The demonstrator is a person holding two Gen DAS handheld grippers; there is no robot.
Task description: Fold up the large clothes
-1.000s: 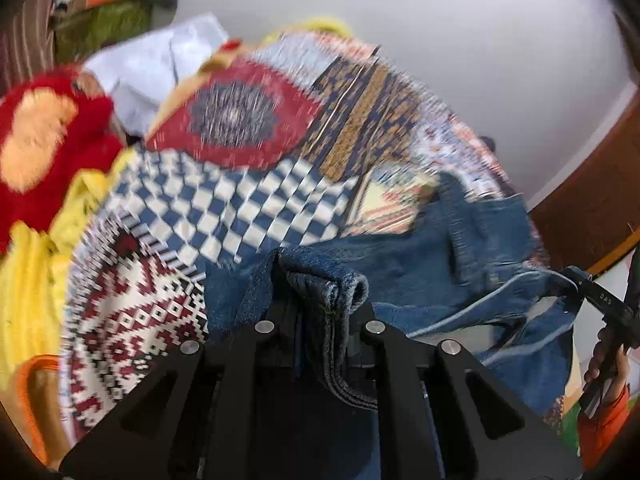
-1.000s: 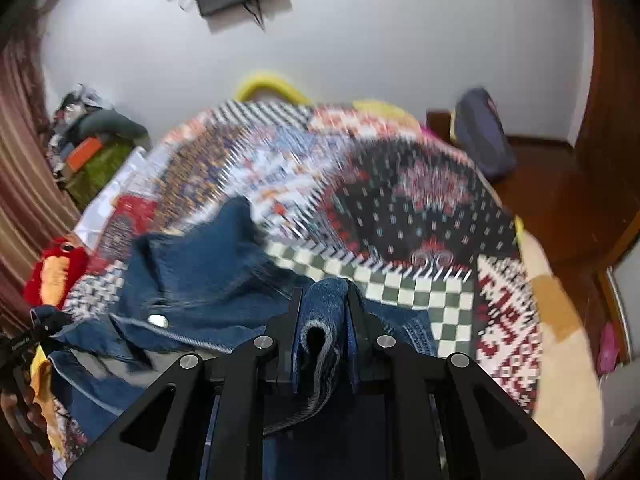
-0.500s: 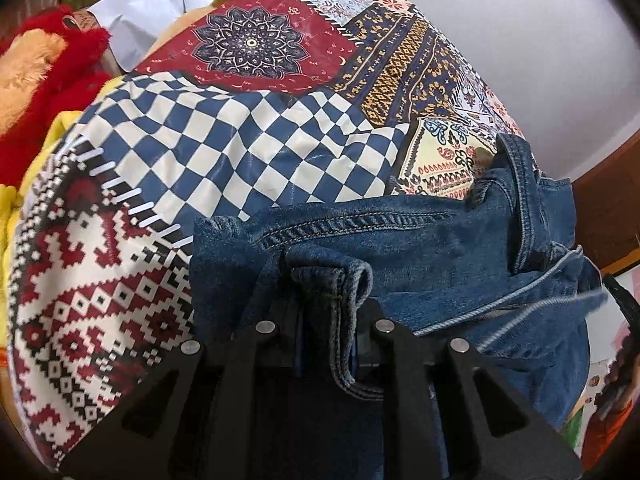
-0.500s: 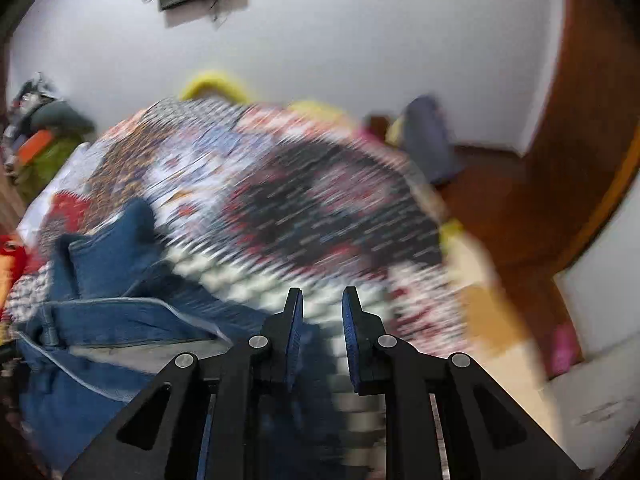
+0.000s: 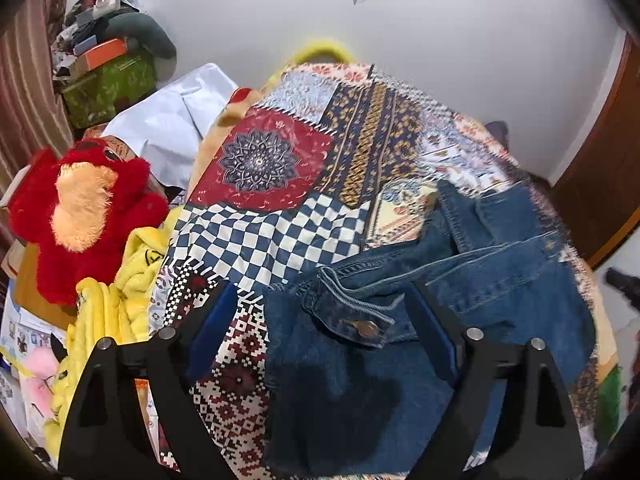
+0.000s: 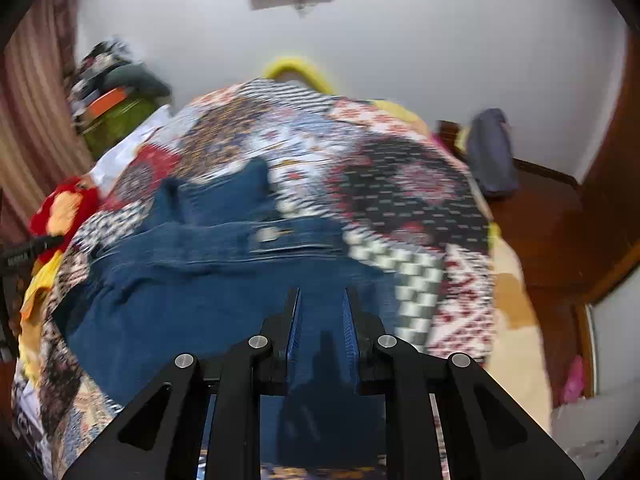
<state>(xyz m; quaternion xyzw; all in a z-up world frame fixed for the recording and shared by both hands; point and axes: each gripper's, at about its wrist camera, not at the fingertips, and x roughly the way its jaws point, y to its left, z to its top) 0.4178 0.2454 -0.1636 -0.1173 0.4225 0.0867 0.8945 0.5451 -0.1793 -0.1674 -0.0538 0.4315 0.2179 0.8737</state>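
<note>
You are holding the left gripper, its jaws just opening wide and pinching nothing, directly above the buttoned cuff of the blue denim jacket lying crosswise on the patchwork quilt, while the right gripper, jaws nearly together and empty, is hovering over the jacket's other side.

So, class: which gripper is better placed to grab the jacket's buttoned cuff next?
Left, probably: the left gripper's jaws have just been opening, with the buttoned cuff lying loose between them. The right gripper is shut, above the jacket body.
</note>
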